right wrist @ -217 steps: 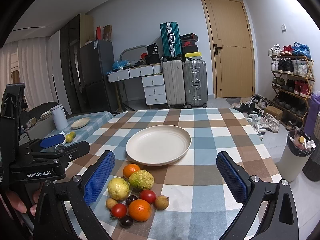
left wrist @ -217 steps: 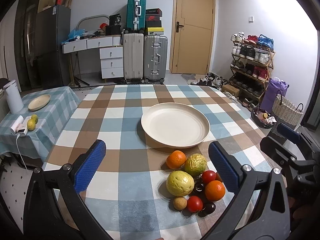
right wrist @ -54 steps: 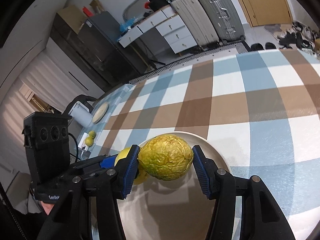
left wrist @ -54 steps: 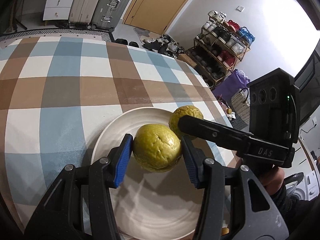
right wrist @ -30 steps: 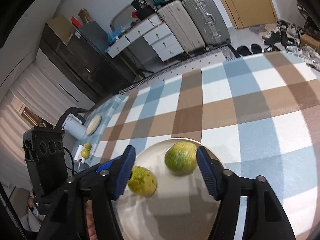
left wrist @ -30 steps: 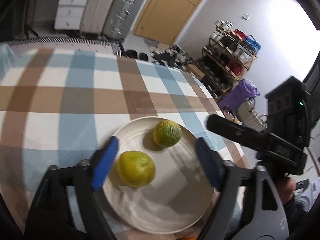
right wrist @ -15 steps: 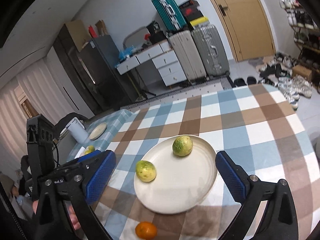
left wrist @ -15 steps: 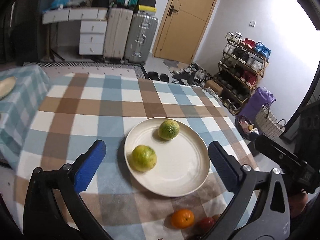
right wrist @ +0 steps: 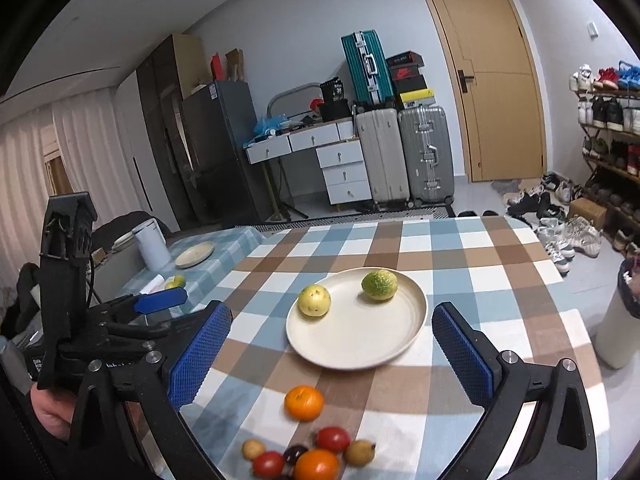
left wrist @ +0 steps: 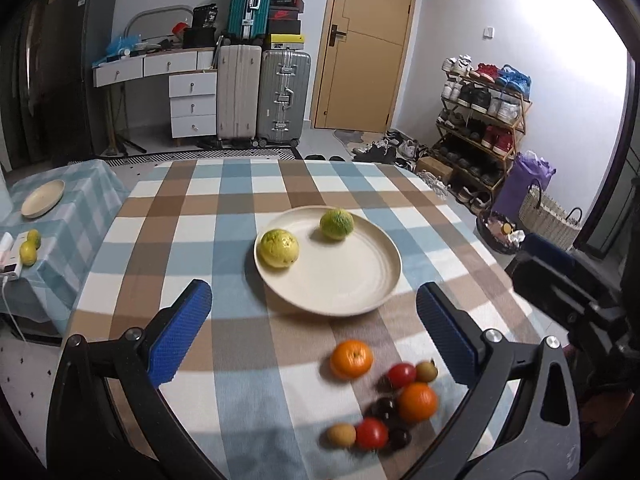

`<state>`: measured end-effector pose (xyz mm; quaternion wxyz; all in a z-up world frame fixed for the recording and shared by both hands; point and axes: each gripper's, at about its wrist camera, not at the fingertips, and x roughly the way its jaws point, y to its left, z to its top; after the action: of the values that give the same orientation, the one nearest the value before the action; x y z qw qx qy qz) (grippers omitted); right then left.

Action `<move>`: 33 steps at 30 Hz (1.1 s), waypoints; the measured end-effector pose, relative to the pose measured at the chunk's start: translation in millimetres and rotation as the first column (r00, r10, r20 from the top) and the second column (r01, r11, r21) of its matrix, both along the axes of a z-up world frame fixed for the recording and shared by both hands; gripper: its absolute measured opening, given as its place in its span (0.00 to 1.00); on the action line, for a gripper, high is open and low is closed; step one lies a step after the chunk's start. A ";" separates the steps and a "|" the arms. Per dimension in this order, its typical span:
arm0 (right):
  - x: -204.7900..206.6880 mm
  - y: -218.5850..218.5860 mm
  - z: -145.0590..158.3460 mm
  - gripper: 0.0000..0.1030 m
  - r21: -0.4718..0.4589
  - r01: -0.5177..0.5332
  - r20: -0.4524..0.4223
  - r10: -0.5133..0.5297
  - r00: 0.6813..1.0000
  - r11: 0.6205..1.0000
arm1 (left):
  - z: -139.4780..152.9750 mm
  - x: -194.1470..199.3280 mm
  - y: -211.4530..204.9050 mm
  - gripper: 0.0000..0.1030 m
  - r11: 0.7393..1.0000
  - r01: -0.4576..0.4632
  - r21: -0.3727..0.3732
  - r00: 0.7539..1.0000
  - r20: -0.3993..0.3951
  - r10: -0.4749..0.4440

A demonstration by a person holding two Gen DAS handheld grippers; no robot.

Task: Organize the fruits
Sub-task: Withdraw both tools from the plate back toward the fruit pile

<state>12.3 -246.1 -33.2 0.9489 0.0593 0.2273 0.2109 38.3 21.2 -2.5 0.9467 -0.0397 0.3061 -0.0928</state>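
- Left gripper [left wrist: 312,326] jaws spread wide, holding nothing; blue ribbed pads at lower left and lower right of the left wrist view.
- Right gripper [right wrist: 332,346] jaws also wide apart, empty; blue pads flank the frame centre in the right wrist view.
- Round cream plate [left wrist: 352,288] on the blue-brown-white checked tablecloth [left wrist: 180,216], frame centre, lying beyond and between the left pads, touching neither.
- Yellow bumpy round fruit [left wrist: 278,248] on the plate's left part; green bumpy round fruit [left wrist: 336,223] at its far rim, apart from the yellow one.
- Right wrist view: same plate [right wrist: 360,344] centre frame, yellow fruit [right wrist: 314,300] left, green fruit [right wrist: 379,284] upper right on it.
- Loose orange mandarin [left wrist: 351,359] on the cloth below the plate, between the left pads' line, untouched.
- Cluster at lower right of the left wrist view: second orange [left wrist: 417,402], red tomatoes [left wrist: 372,433], small tan fruits [left wrist: 341,435], dark round fruits [left wrist: 385,408]; slightly blurred.
- Small side table with pale dish [left wrist: 42,203] at left edge.
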 end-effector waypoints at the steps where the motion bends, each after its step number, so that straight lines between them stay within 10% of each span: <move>1: -6.7 0.4 0.2 1.00 -0.006 0.004 0.009 -0.004 1.000 1.000 | -0.9 -8.2 -1.4 0.99 1.000 0.000 0.005 1.000 0.000 0.000; 33: -74.8 -12.4 -77.5 1.00 -0.024 -0.010 -0.109 0.007 0.994 1.000 | -86.4 -62.1 -6.9 0.99 0.989 0.135 -0.065 0.984 -0.104 -0.141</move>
<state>-62.5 -258.6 -110.7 0.9349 0.0579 0.2814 0.2084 -23.8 14.3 -88.9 0.9183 -0.0508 0.3563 -0.1647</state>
